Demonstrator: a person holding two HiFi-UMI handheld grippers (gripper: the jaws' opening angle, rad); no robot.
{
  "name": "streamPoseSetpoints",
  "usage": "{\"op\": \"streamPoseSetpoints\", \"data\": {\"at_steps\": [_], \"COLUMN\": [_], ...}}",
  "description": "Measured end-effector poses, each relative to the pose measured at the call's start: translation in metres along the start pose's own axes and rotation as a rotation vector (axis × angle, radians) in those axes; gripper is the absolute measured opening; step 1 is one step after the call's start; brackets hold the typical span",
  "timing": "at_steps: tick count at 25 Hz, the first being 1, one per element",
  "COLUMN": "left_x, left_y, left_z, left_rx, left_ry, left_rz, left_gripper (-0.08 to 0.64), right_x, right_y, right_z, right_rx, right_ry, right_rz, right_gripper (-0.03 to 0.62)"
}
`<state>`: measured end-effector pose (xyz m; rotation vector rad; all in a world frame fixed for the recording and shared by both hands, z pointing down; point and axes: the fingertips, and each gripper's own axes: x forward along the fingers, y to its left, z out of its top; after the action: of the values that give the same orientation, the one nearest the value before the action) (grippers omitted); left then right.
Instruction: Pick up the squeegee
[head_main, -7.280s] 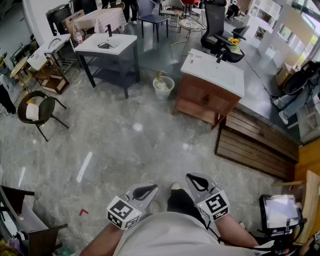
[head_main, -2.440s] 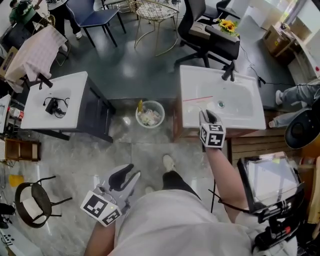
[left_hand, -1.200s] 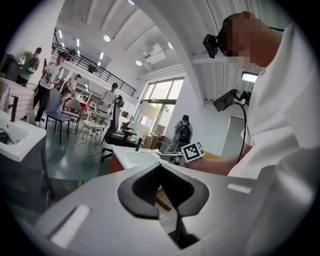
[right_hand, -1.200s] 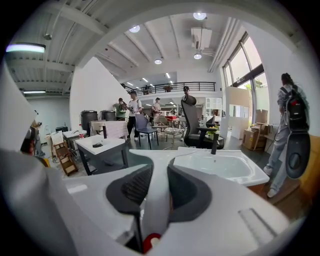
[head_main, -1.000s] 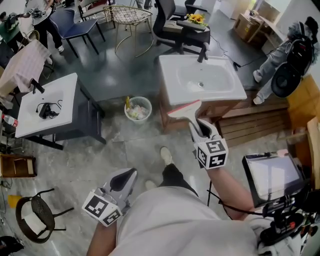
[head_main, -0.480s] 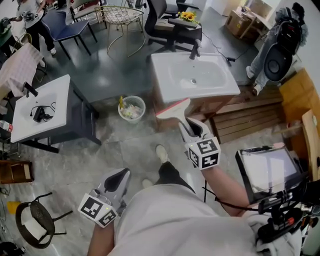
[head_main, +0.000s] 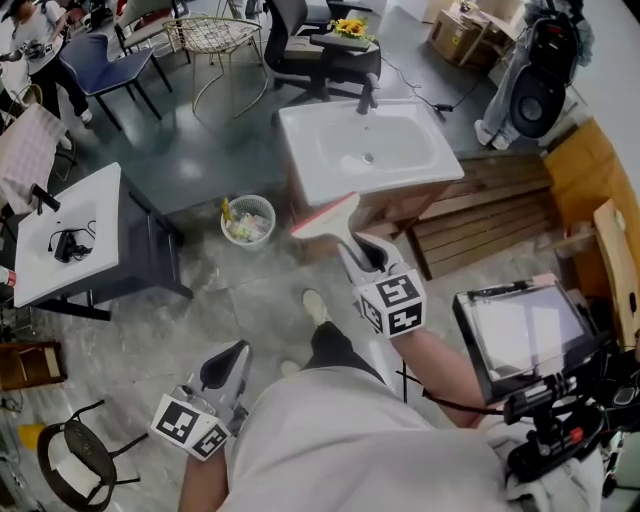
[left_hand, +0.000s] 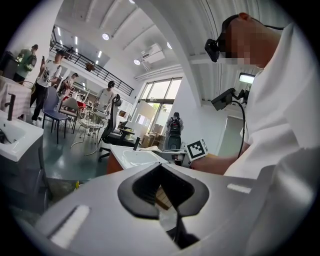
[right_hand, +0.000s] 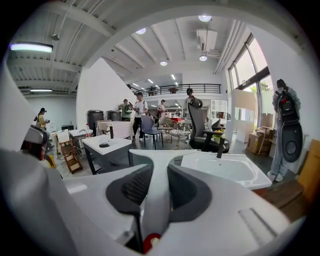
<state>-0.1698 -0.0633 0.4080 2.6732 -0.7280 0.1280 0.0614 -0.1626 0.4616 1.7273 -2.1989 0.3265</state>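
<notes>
The squeegee (head_main: 322, 216) is white with a thin red blade edge. It hangs in the air in front of the white sink (head_main: 435, 178), and my right gripper (head_main: 362, 252) is shut on its handle. In the right gripper view the white handle (right_hand: 156, 186) runs between the two dark pads, and the T-shaped head (right_hand: 155, 156) points toward the sink basin (right_hand: 225, 169). My left gripper (head_main: 226, 362) hangs low beside my body. Its jaws (left_hand: 162, 192) are shut with nothing held.
The sink stands on a wooden cabinet, with a wooden pallet (head_main: 485, 215) to its right. A waste bin (head_main: 246, 220) sits on the floor to its left, and another sink stand (head_main: 62, 240) is further left. A tablet on a stand (head_main: 520, 328) is close at my right. Chairs and people fill the back.
My right gripper has gone to the sink, closed on the squeegee and lifted it off, drawing it back toward my body. The left gripper has stayed low and shut.
</notes>
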Motion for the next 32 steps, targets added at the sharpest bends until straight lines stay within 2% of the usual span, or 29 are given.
{"op": "streamPoseSetpoints", "data": {"at_steps": [18, 29, 32], "left_x": [0.012, 0.006, 0.021], "left_y": [0.012, 0.029, 0.041], "left_z": [0.002, 0.015, 0.020], "left_rx": [-0.014, -0.023, -0.021], "left_ry": [0.019, 0.029, 0.032], "left_rz": [-0.013, -0.019, -0.012], "left_gripper": [0.008, 0.008, 0.008], "right_x": [0.015, 0.030, 0.047], "right_y": [-0.004, -0.004, -0.018], "right_z": [0.000, 0.005, 0.008], "right_rx": [-0.010, 0.024, 0.025], "right_ry": [0.018, 0.044, 0.043], "right_rz": [0.003, -0.021, -0.022], "right_gripper": [0.103, 0.103, 0.103]}}
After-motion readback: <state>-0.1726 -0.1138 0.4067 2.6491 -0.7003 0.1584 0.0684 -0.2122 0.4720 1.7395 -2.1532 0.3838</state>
